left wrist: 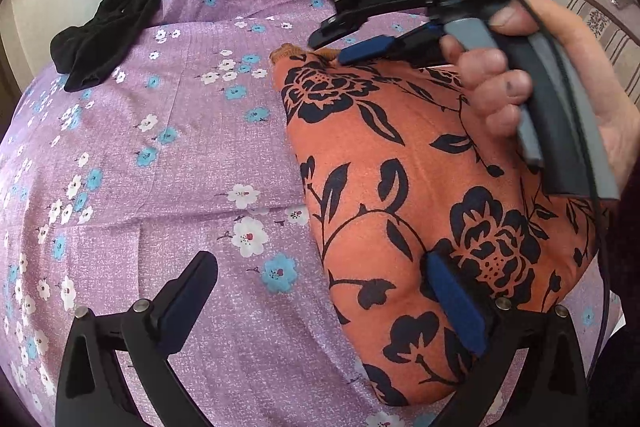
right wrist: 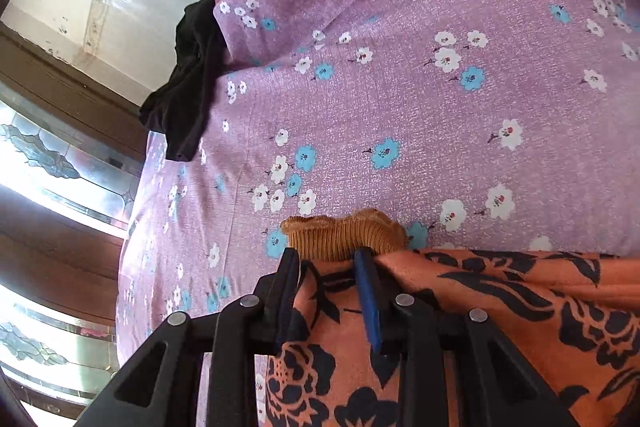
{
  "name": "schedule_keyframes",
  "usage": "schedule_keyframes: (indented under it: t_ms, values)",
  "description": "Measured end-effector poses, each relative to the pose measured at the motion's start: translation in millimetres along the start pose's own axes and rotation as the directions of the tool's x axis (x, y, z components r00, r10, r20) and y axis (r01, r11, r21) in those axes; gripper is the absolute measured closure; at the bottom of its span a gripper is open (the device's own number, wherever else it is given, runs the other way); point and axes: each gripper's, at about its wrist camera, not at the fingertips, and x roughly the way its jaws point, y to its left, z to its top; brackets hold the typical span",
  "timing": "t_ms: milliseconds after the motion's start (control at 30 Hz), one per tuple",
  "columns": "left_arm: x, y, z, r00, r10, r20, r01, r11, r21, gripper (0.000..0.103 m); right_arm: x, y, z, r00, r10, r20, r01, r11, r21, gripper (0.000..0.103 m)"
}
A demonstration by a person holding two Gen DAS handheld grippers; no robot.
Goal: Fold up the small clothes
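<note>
The right gripper (right wrist: 328, 259) is clenching the orange garment's (left wrist: 420, 187) ribbed edge on the purple sheet (left wrist: 180, 147); the left gripper (left wrist: 320, 291) is hanging released beside it. Keep the fold's edges aligned.

black gripper (left wrist: 316, 291) frames | blue pads (left wrist: 456, 303) | silver screws | grey trigger

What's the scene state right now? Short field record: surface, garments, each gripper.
surface: purple floral sheet
work item: orange garment with black flower print, partly folded, lying on the sheet
ribbed cuff: at the garment's far edge, just beyond the right fingertips
other item: black garment, bunched at the sheet's far left edge, untouched
right gripper: shut on the garment's edge
left gripper: open, one finger resting on the orange garment
</note>
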Motion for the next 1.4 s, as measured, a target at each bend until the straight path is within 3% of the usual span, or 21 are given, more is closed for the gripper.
schedule_keyframes:
  t_ms: [233,367,467,533,600,733,900,1000,1033,1100,1133,1300,1400]
  values:
    - [-1.8,-2.2,-2.6,1.000,0.008,0.003,-0.007,0.999,-0.037,0.000,-109.0,-26.4,-48.7,0.991,-0.010,0.135,0.009,1.000,0.008,0.069]
    - [-0.5,1.4,-8.2,1.000,0.001,-0.001,-0.001,0.994,-0.112,0.000,-152.4,-50.4,-92.8,0.987,-0.032,0.160,0.024,0.998,0.054,0.069]
    - [-1.7,-1.0,-10.2,1.000,0.018,0.018,-0.016,0.995,-0.094,0.000,-161.3,-68.7,-125.0,0.989,-0.055,0.135,0.044,0.995,0.087,0.069]
    - [-2.1,-2.4,-10.5,0.999,0.027,0.029,-0.025,0.997,-0.074,0.000,-152.5,-85.3,-139.8,0.992,-0.107,0.070,0.096,0.986,0.139,0.069]
    - [-2.0,-2.7,-9.0,1.000,0.027,0.010,-0.026,0.997,-0.074,0.000,-141.0,-102.8,-150.8,0.997,-0.065,0.038,0.056,0.979,0.195,0.070]
    - [-7.1,-5.1,0.1,0.998,0.056,-0.023,-0.057,0.997,-0.058,0.000,-147.0,-99.3,-151.0,0.996,-0.057,0.069,0.047,0.989,0.141,0.070]
    - [-19.4,-15.9,6.5,0.991,0.130,0.043,-0.132,0.991,0.031,0.000,-160.6,-104.1,-143.6,0.992,0.006,0.123,-0.028,0.983,0.179,0.069]
    - [-24.4,-14.3,11.5,0.985,0.152,0.081,-0.155,0.988,0.029,0.000,-170.8,-104.2,-136.8,0.983,0.012,0.183,-0.046,0.982,0.182,0.068]
    - [-25.2,-12.3,13.7,0.985,0.150,0.083,-0.152,0.988,0.019,0.000,-172.0,-105.4,-134.3,0.981,0.015,0.195,-0.053,0.980,0.193,0.066]
    - [-24.8,-7.6,17.9,0.988,0.138,0.075,-0.138,0.990,-0.004,0.000,-172.3,-109.2,-130.8,0.977,0.000,0.211,-0.047,0.974,0.221,0.044]
    - [-24.0,-6.3,19.5,0.988,0.138,0.072,-0.137,0.990,-0.014,0.000,-172.3,-109.5,-129.2,0.975,-0.008,0.221,-0.042,0.974,0.222,0.042]
    - [-17.3,-3.2,24.1,0.985,0.159,0.068,-0.158,0.987,-0.024,0.000,-174.2,-95.9,-120.7,0.963,-0.008,0.269,-0.034,0.988,0.152,0.042]
    - [-12.4,-2.3,26.2,0.986,0.154,0.061,-0.152,0.988,-0.033,0.000,-166.2,-90.7,-117.7,0.967,0.012,0.255,-0.048,0.990,0.136,0.042]
